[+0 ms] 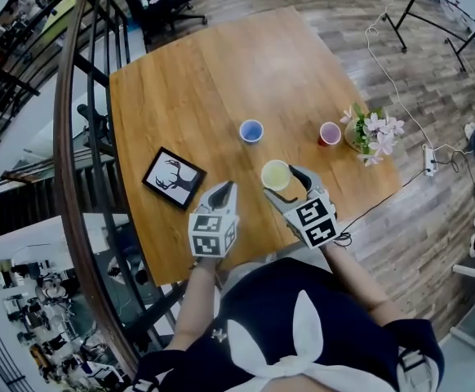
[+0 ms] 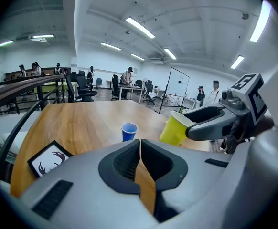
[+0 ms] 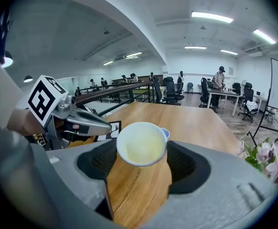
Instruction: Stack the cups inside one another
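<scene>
My right gripper (image 1: 285,183) is shut on a yellow cup (image 1: 276,174), held by its sides, upright and lifted off the wooden table (image 1: 188,80). In the right gripper view the yellow cup (image 3: 141,143) sits between the jaws with its white-rimmed mouth towards the camera. A blue cup (image 1: 251,131) stands upright at mid table, and a pink cup (image 1: 330,133) stands to its right. My left gripper (image 1: 221,193) hovers beside the right one with its jaws together and nothing in them. The left gripper view shows the blue cup (image 2: 129,130) ahead and the yellow cup (image 2: 175,129) to the right.
A black-framed picture (image 1: 174,178) lies on the table to the left of my grippers. A vase of pale flowers (image 1: 370,132) stands near the table's right edge, close to the pink cup. A stair railing (image 1: 74,137) runs along the table's left side.
</scene>
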A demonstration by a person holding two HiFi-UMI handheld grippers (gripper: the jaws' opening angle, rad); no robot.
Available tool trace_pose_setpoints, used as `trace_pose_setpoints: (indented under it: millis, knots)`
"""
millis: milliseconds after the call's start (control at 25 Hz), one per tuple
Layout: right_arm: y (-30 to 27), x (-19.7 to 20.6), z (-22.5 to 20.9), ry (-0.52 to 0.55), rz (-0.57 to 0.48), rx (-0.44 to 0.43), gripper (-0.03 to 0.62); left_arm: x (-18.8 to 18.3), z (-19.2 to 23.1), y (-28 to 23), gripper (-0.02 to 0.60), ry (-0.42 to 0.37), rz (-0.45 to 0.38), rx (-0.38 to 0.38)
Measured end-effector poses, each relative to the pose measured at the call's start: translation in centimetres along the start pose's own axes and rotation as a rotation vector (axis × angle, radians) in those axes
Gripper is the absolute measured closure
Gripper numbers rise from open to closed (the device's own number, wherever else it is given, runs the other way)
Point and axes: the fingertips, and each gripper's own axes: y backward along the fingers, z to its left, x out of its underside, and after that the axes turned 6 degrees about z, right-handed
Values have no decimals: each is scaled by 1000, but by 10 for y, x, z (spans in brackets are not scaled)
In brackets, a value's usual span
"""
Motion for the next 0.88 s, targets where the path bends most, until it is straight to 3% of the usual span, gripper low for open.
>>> trace_pose_setpoints:
  millis: [560,880]
  knots:
    - [17,-12,-20,-14,-19,40,270,-10,4,2,555,13,-3,-5]
    - [28,-12,-66,-67,-37,124,270,-16,3,-6,555,5,5,-4]
